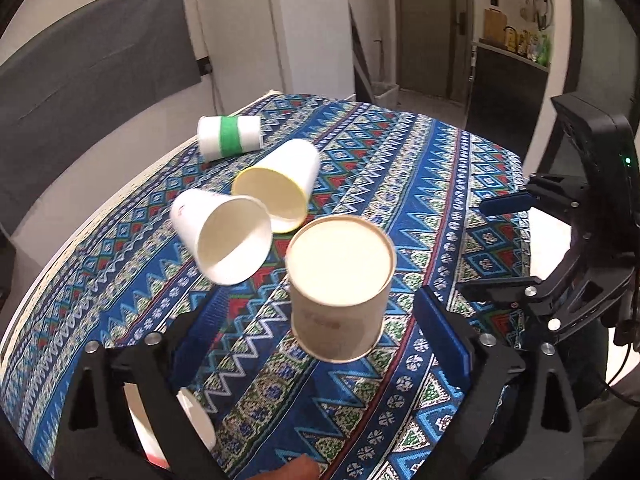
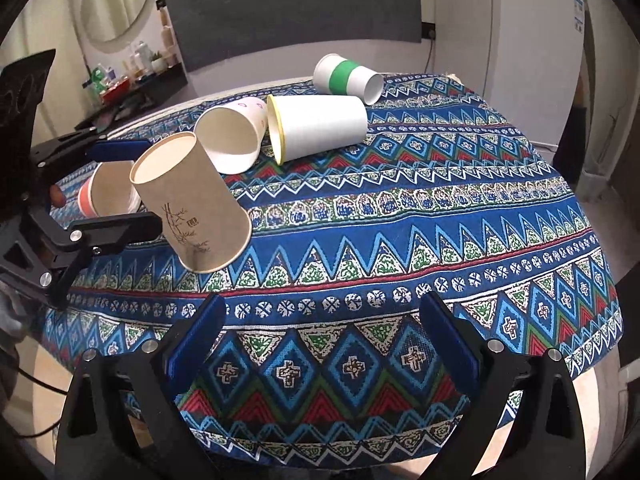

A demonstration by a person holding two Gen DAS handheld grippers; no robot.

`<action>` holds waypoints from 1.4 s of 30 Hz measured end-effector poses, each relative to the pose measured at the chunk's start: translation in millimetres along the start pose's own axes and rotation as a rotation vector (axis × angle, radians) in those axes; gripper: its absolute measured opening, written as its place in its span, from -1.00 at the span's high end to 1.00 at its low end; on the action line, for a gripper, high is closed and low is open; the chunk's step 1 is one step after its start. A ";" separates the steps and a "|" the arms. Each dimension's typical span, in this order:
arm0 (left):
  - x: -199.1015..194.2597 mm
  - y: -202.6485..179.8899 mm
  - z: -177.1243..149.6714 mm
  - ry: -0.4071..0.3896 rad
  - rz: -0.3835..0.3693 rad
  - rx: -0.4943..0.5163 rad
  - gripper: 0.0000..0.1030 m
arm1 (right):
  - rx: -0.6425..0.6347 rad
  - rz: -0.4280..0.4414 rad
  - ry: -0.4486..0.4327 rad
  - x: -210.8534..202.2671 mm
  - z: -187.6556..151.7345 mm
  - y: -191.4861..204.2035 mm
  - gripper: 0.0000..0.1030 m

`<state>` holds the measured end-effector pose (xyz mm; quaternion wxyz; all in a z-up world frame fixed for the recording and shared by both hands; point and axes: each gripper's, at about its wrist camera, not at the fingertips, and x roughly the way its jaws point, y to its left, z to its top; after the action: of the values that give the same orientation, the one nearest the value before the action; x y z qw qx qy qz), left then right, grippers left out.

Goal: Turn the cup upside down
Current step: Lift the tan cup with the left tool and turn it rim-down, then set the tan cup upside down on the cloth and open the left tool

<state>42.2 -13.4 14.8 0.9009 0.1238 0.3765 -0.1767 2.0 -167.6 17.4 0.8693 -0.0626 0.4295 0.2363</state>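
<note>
A brown paper cup (image 1: 340, 292) (image 2: 188, 204) stands upside down on the patterned tablecloth (image 2: 400, 220), base up, a bamboo drawing on its side. My left gripper (image 1: 320, 320) is open, its blue fingers (image 1: 440, 332) wide on either side of the cup and apart from it; it shows in the right wrist view (image 2: 132, 184) at the left. My right gripper (image 2: 320, 340) is open and empty above the table's near edge; it shows in the left wrist view (image 1: 504, 240) at the right.
Several other cups lie on their sides: a white one (image 1: 224, 236) (image 2: 232, 140), a yellow-rimmed one (image 1: 280, 188) (image 2: 316, 124), a green-banded one (image 1: 230, 136) (image 2: 346, 78), and an orange-banded one (image 2: 104, 194) behind the left gripper. A white fridge (image 1: 288, 28) stands beyond the table.
</note>
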 end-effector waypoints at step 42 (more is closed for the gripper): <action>-34.7 -50.8 -79.9 -0.077 0.363 -0.385 -0.89 | -0.104 -0.071 -0.251 -56.8 -53.1 14.0 -0.83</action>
<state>-52.1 -23.2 -19.5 0.9384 0.0088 0.3405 0.0579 -72.1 -192.2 29.7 0.9197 -0.0926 0.3020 0.2331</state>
